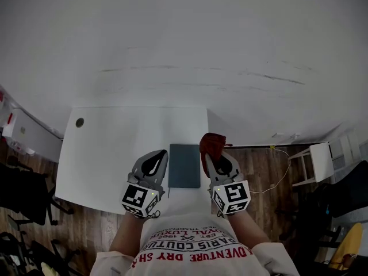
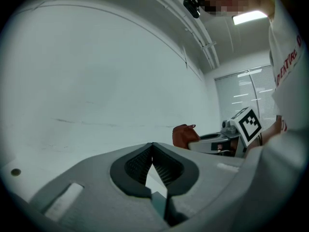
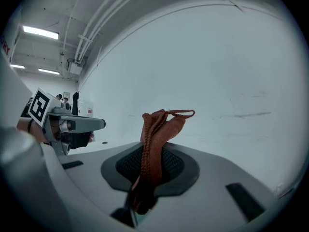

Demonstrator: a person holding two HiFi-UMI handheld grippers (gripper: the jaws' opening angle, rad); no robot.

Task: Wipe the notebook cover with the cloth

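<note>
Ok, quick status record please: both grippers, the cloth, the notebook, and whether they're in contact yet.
left gripper: jaws together, nothing between them, beside the notebook's left edge
right gripper: jaws clamped on the cloth
rust-brown woven cloth: bunched, sticking up out of the right gripper's jaws
dark teal-grey rectangular notebook: closed, flat on the white table, between the two grippers
contact: the cloth sits to the right of the notebook, not on its cover
</note>
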